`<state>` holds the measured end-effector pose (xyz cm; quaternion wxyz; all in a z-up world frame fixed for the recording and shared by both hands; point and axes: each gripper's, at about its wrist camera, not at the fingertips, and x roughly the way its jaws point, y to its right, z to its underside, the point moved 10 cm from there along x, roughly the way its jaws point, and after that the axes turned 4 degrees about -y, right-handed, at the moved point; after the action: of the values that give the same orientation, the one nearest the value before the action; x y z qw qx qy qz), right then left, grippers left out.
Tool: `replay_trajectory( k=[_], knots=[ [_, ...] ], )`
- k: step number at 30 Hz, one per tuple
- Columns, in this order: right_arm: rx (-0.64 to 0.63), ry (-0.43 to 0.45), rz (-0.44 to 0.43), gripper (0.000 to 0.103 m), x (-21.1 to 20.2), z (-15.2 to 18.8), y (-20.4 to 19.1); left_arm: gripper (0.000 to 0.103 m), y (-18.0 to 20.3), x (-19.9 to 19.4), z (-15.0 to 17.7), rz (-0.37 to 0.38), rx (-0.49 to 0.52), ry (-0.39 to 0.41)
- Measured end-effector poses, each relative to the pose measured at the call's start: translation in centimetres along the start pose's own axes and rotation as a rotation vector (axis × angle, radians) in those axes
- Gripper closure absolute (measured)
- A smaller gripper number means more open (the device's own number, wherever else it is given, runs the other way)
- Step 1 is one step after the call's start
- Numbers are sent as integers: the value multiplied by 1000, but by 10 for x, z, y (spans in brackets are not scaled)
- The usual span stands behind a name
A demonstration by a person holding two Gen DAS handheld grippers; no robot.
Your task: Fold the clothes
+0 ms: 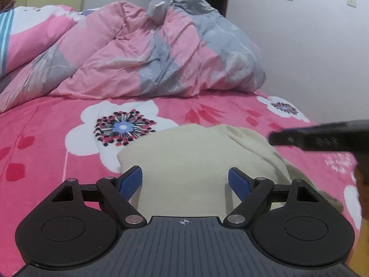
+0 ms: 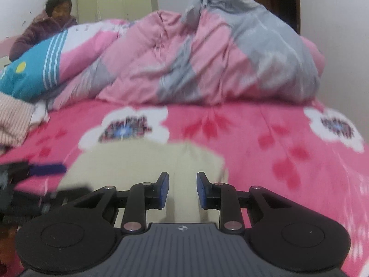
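Folded cream garment (image 1: pixel 184 161) on the pink bed (image 1: pixel 46 150), both tongs above its near edge.
Left tongs (image 1: pixel 185 182) spread wide, right tongs (image 2: pixel 182 190) part-spread, both empty; a careless regrasp could drag the fold apart.

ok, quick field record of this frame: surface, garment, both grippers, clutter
surface: bed with pink floral blanket
garment: cream cloth, lying in a folded bundle on the blanket in front of both grippers
left gripper: jaws wide apart over the cloth, nothing pinched
right gripper: jaws partly closed with a gap, cloth seen behind the gap, no grip visible
clutter: crumpled pink and grey quilt at the back; blue and pink pillow; striped pinkish fabric at left edge
bystander: person behind the bed
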<state>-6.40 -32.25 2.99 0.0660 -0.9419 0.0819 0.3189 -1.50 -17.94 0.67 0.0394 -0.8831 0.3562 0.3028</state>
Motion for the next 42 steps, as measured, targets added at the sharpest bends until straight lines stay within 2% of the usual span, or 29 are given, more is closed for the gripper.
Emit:
replay_trajectory(
  k=[2, 4, 5, 8, 13, 15, 17, 18, 19, 22, 24, 26, 28, 30, 36, 40, 42],
  knots=[
    [2, -48, -19, 74, 30, -3, 1, 16, -3, 4, -4, -24, -21, -18],
    [-53, -145, -14, 73, 68, 14, -2, 15, -3, 8, -4, -34, -47, -54],
    [-85, -147, -11, 72, 75, 16, -3, 14, -3, 9, -3, -38, -50, -67],
    [-71, -150, -10, 71, 60, 9, -1, 5, 1, 10, -1, -65, -20, -81],
    [-16, -77, -58, 69, 0, 13, 4, 0, 4, 14, 6, -120, 5, -127],
    [-27, -63, -101, 64, -16, 26, 3, 0, 4, 16, 7, -139, 3, -141],
    [-65, -108, -86, 48, -11, 49, 3, 0, 5, 15, 8, -149, -2, -142],
    [-86, -137, -73, 47, -6, 61, 3, 0, 5, 16, 9, -155, -4, -147],
    [-76, -127, -74, 46, -6, 67, 5, 0, 6, 16, 10, -162, -5, -151],
    [56, -104, -129, 45, -14, 63, 22, 0, 7, 15, 11, -186, -3, -154],
    [151, -74, -165, 39, -17, 60, 39, 0, 8, 15, 11, -194, 0, -160],
    [263, -92, -175, 29, -10, 61, 63, 0, 8, 15, 10, -203, 3, -165],
    [377, -136, -206, 29, 2, 66, 82, 0, 8, 15, 10, -210, -6, -169],
    [476, -180, -276, 27, 15, 71, 90, 0, 8, 15, 11, -218, -16, -172],
    [614, -179, -430, 16, 38, 67, 95, 0, 12, 14, 12, -242, -13, -178],
    [598, -198, -464, 14, 46, 62, 89, 0, 13, 14, 12, -248, -3, -178],
    [575, -209, -479, 14, 47, 61, 86, 0, 12, 11, 12, -214, -3, -172]
  ],
)
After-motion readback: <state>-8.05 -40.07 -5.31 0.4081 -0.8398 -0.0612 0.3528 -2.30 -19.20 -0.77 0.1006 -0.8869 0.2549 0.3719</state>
